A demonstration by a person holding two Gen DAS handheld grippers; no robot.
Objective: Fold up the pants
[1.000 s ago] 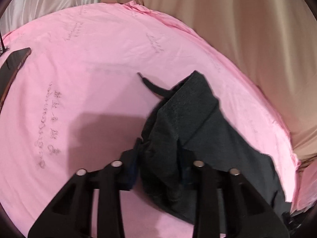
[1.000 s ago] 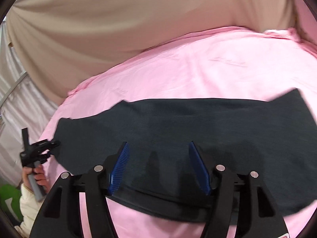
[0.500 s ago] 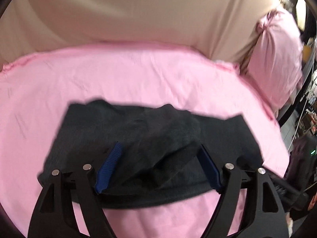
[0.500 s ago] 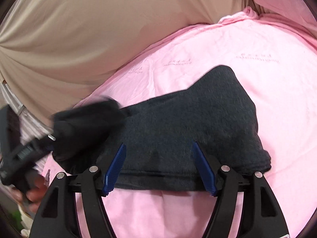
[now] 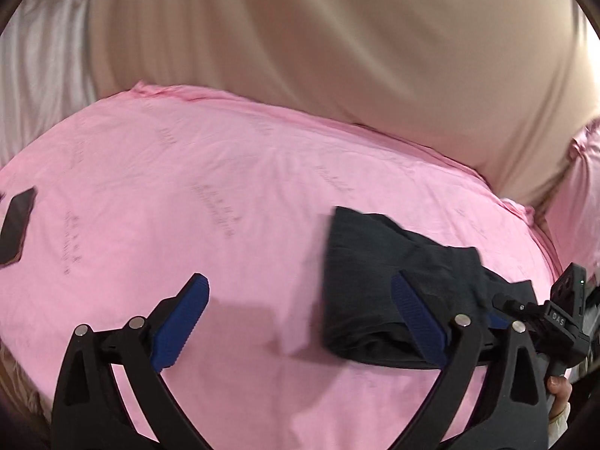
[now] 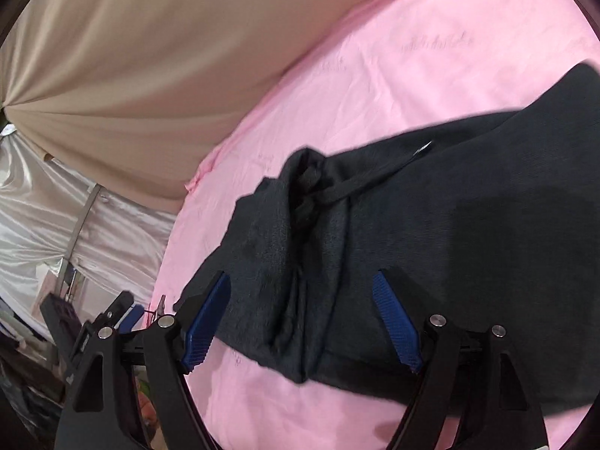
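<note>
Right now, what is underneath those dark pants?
The dark pants lie bunched on a pink sheet, which shows all around them. Whatever lies directly beneath the cloth, or between its folds, is covered.

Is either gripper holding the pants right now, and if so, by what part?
Nothing is held. The left gripper and the right gripper both stand open, and the dark pants lie loose on the pink sheet.

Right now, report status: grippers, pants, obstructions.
Left gripper open, holding nothing. Right gripper open over the pants. Pants folded on pink sheet, drawstring loose. Nothing in the way.
</note>
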